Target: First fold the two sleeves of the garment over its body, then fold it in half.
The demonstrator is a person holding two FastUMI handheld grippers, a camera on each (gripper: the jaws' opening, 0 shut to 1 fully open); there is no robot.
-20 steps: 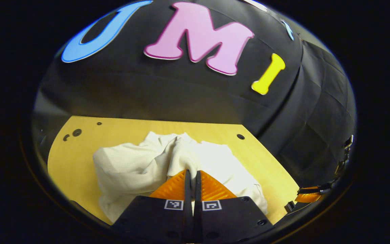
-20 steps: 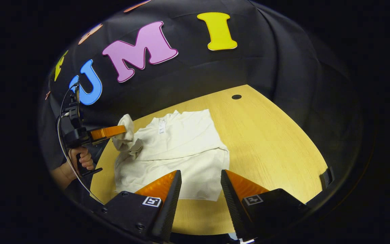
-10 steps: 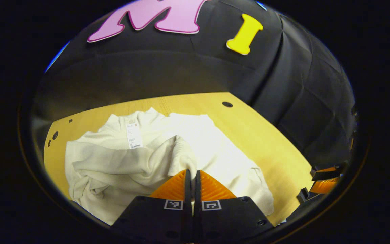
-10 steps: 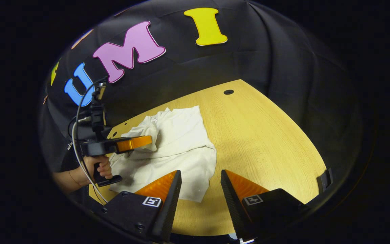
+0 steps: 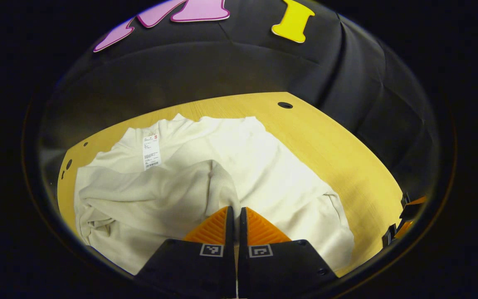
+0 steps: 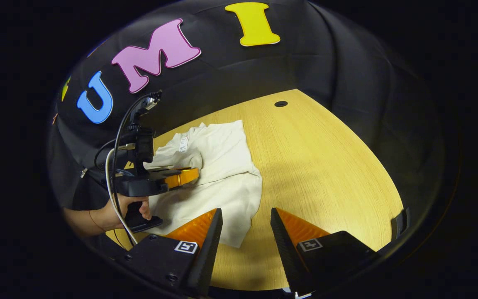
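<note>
A cream long-sleeved garment lies on the wooden table, neck label facing up. My left gripper is shut on the ribbed cuff of one sleeve, which is drawn across the garment's body. In the right gripper view the garment lies at centre left, and the left gripper, held by a hand, hovers low over it with the sleeve pinched. My right gripper stands open above the table near the garment's lower right corner, with nothing between its fingers.
The table has a round hole near its far edge and small holes at its left side. Black cloth walls close in behind and to the right. Bare wood stretches to the right of the garment.
My left gripper has carried the sleeve cuff inward over the garment's body and lower toward it. The garment now shows flatter. My right gripper stays open, barely moved.
</note>
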